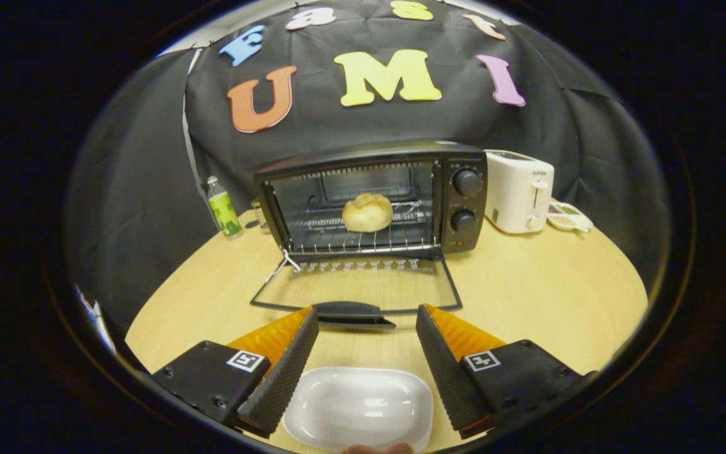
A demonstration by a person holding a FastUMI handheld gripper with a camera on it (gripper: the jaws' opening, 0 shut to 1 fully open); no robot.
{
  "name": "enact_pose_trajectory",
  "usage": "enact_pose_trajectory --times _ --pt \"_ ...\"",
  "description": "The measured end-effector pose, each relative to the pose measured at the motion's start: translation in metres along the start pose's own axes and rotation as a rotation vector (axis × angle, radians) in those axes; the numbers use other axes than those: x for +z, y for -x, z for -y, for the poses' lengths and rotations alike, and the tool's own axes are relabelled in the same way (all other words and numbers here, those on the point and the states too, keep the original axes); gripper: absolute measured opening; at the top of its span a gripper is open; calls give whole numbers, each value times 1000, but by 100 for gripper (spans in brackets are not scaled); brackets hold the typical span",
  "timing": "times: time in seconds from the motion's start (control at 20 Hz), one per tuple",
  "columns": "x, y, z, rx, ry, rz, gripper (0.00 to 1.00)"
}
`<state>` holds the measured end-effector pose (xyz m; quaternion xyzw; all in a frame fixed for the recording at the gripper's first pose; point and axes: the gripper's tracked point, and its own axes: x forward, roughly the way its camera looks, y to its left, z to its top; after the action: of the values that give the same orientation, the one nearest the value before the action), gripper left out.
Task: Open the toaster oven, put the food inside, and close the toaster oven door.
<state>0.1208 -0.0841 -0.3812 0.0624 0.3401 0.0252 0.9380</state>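
White dish [358,407] between fingers | claw [367,321] wide, level — holding nothing | bun [367,212] on rack, oven door [357,287] down

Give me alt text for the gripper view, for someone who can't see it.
A bread roll sits on the rack inside the toaster oven, whose door lies folded down on the table. The gripper is open near the door handle, above an empty white dish.

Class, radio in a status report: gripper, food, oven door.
Gripper open, holding nothing. Bun on rack inside toaster oven. Door down flat, handle between the fingers. White dish below.
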Motion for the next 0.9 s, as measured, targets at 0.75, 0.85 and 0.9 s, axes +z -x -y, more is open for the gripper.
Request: enact_pose_trajectory --times 0.75,0.85,0.9 --pt "-32 -45 -9 -49 49 -175 99" --pt "-26 -45 -9 -27 -28 -173 99" --pt "-25 -45 -10 -14 -54 -177 99"
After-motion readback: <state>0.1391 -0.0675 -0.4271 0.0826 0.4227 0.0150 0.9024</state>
